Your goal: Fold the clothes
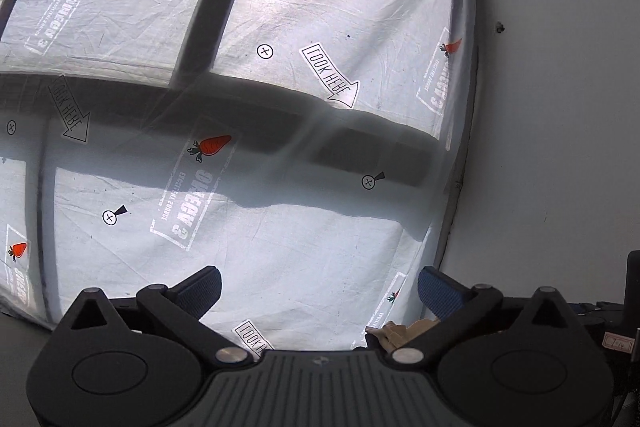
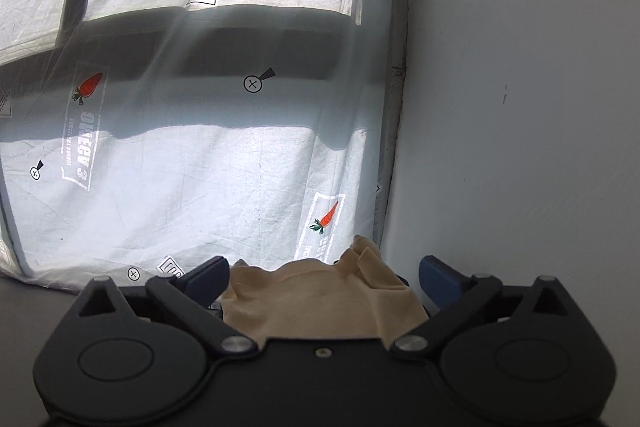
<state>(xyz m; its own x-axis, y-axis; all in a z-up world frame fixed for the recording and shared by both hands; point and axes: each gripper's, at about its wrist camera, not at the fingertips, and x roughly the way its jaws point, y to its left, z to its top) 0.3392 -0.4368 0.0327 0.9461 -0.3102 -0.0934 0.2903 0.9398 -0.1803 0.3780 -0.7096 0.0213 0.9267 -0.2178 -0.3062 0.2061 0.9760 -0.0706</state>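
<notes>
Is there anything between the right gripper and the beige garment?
Nothing visible. The beige garment lies bunched right between the open jaws of the right gripper, on the printed sheet near the wall, with no other object in the way.

Each hand-held gripper [image 1: 319,291] black, blue-padded fingers [image 2: 208,281], silver pivot screws.
</notes>
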